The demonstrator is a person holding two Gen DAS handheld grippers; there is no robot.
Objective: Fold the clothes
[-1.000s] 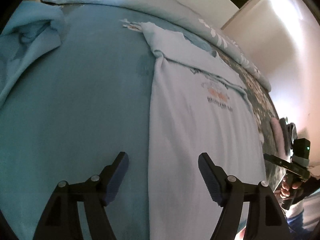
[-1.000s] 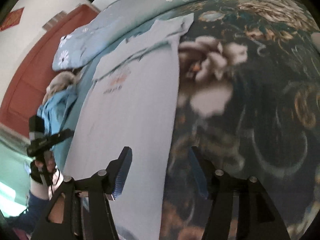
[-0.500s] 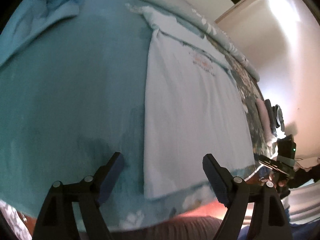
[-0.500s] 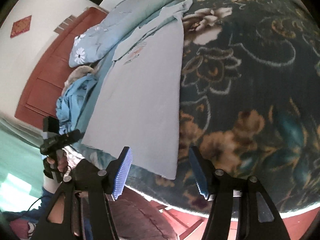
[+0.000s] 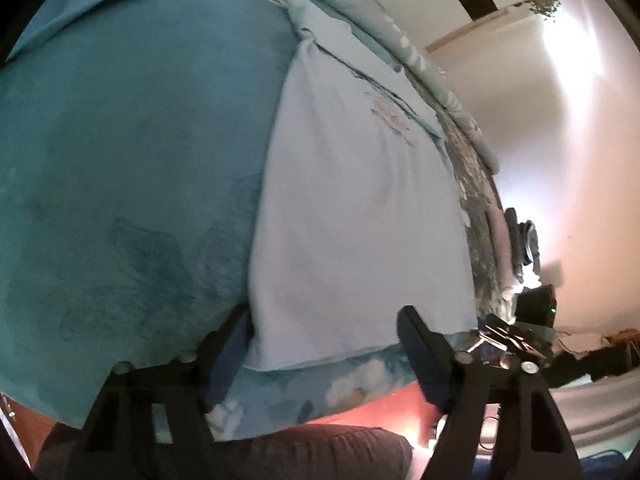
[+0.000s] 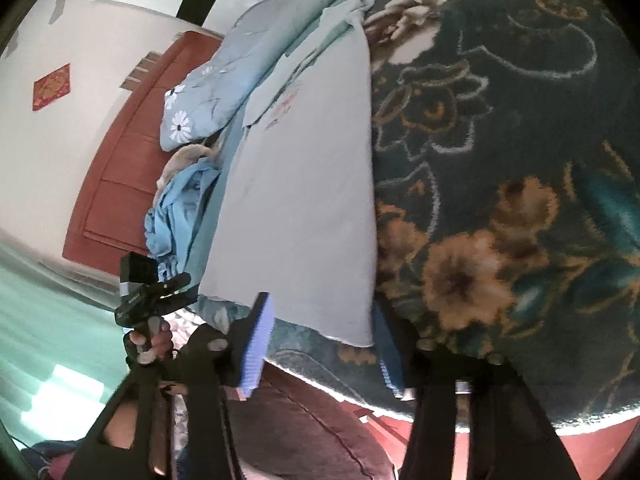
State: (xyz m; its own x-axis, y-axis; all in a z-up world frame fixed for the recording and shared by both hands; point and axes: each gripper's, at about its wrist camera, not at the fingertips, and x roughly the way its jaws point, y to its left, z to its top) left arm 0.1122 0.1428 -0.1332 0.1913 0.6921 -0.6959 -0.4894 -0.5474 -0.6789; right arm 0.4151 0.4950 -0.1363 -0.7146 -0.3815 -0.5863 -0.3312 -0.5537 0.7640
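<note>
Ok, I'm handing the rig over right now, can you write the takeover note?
Left gripper: jaws closing around the near left hem corner of the pale blue T-shirt, not yet pinched.
Right gripper: jaws closing around the near right hem corner, not yet pinched.
Shirt lies flat on the bed, sleeves already folded in.
Left: grip both corners, fold the hem up toward the collar.

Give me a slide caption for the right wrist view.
Right gripper closing around the near corner of the pale blue shirt.
</note>
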